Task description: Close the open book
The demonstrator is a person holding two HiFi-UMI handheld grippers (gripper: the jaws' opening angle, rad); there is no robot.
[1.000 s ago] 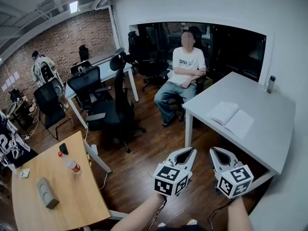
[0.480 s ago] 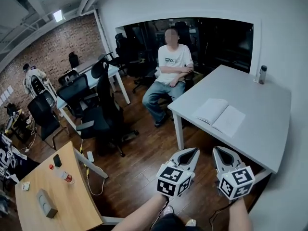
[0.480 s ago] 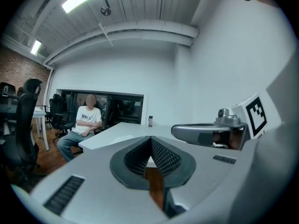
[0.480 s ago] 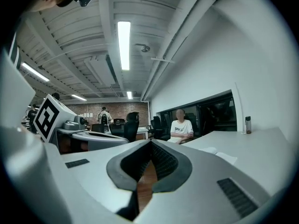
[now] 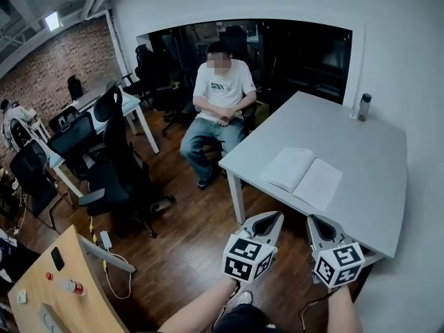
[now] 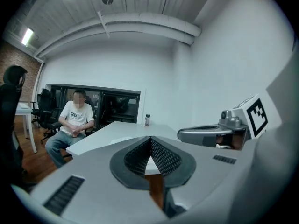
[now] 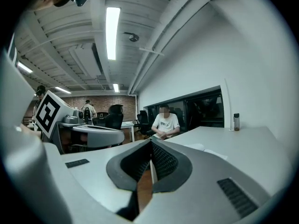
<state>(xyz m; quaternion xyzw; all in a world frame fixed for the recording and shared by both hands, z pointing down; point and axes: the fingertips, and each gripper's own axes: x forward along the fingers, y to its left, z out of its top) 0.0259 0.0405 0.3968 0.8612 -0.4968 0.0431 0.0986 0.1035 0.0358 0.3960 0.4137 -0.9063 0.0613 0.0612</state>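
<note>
The open book (image 5: 303, 177) lies flat, white pages up, near the front left corner of the grey table (image 5: 374, 144). My left gripper (image 5: 276, 216) and right gripper (image 5: 314, 219) hang side by side above the wooden floor, just short of the table's near edge and apart from the book. Both are shut, with nothing between the jaws. In the left gripper view the left gripper's (image 6: 150, 138) tips meet, pointing at the table. In the right gripper view the right gripper's (image 7: 151, 141) tips meet too, and the book's pages (image 7: 205, 149) show past them to the right.
A person (image 5: 218, 92) sits on a chair at the table's far left corner. A dark bottle (image 5: 361, 107) stands at the table's back edge by the wall. Black office chairs (image 5: 114, 161) stand to the left, and a wooden table (image 5: 66, 290) fills the bottom left.
The table and book have come nearer and slid left in the head view. Both grippers have advanced toward the table's edge, still shut and side by side.
</note>
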